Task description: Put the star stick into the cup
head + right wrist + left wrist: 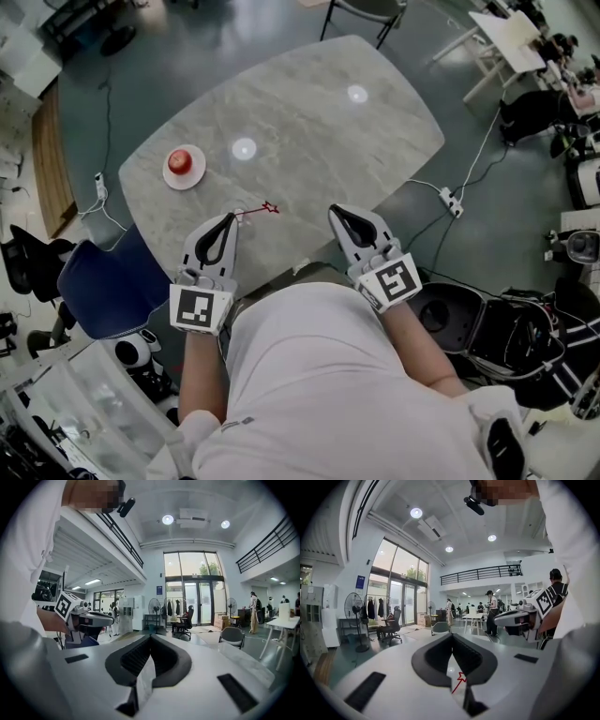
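The star stick (262, 210), thin and red with a small star at its right end, lies on the marble table (309, 122) near the front edge. My left gripper (228, 221) is shut, and its tip sits just left of the stick's plain end. In the left gripper view the star stick (459, 681) shows low in the gap under the closed jaws of my left gripper (452, 639). My right gripper (336, 214) is shut with nothing in it, to the right of the star. No cup shows in any view.
A red apple (180, 161) rests on a small white plate (172, 178) at the table's left end. A blue chair (108, 286) stands at the front left. A power strip (452, 201) and cables lie on the floor to the right.
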The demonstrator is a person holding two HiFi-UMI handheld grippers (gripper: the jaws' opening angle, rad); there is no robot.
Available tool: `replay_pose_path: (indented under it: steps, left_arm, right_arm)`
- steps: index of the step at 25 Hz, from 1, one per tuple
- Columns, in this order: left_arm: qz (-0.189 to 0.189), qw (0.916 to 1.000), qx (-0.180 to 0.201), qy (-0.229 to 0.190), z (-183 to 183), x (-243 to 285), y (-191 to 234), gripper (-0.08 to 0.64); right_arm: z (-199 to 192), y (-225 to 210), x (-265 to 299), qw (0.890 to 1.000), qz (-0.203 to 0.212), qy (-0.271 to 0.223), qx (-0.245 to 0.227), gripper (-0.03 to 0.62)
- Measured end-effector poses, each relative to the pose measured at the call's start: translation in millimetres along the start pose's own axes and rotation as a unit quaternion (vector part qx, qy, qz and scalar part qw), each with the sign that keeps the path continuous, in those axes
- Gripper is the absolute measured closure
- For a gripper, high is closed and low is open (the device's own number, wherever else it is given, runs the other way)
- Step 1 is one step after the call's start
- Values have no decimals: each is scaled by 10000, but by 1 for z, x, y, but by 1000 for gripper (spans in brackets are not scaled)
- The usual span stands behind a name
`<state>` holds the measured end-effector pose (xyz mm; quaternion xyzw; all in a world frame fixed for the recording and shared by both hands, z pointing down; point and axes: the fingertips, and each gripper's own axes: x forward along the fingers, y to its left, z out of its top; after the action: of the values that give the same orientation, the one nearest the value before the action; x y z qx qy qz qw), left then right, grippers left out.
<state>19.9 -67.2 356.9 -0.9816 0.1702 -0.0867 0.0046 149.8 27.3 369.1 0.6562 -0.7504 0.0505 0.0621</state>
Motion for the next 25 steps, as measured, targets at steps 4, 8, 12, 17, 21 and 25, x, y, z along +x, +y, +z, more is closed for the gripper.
replay_pose_path:
  steps: [4,8,12,17,21,25]
  left_arm:
    - [-40,10000,64,6,0,-1,-2,557]
    - [-86,9998,183,51,1,-3,-4,557]
    - [-40,9998,138,124,-2,-7,-6,557]
    - [54,9998,100,177,-10,-14,-2,557]
    - [130,9996,83,221,-16,-19,-1,557]
    - [162,9995,50,267,-20,-19,-2,557]
  right_arm:
    - [-2,2,-3,10000,-14,2,47,580]
    - [-2,5,-2,10000,65,-14,66,581]
    - [-5,10,2,9999,150,24,64,581]
    - [-8,19,6,9997,250,70,6,581]
    - [-8,22,8,9995,316,66,32,581]
    - [-10,22,7,9993,352,84,52,581]
